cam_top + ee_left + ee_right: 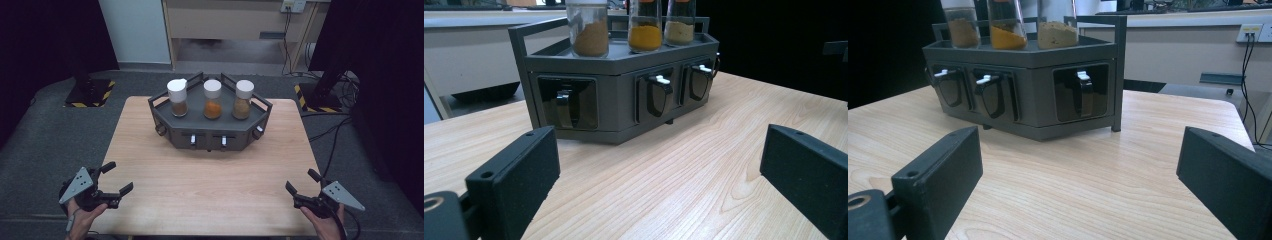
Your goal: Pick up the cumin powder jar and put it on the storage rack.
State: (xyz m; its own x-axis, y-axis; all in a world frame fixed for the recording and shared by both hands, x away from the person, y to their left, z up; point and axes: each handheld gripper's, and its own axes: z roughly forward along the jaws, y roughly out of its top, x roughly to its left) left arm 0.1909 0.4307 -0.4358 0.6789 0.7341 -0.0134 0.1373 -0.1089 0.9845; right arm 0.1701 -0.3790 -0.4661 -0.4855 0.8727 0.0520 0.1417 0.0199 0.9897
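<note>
A dark grey spice rack (210,131) sits at the far middle of the wooden table (210,190), its long side running left to right, carrying three white-capped jars (212,99). The left gripper (114,179) and right gripper (302,185) hover at the near corners, about equally far from it, both with jaws spread wide and holding nothing. Bare tabletop lies between them and the rack.
</note>
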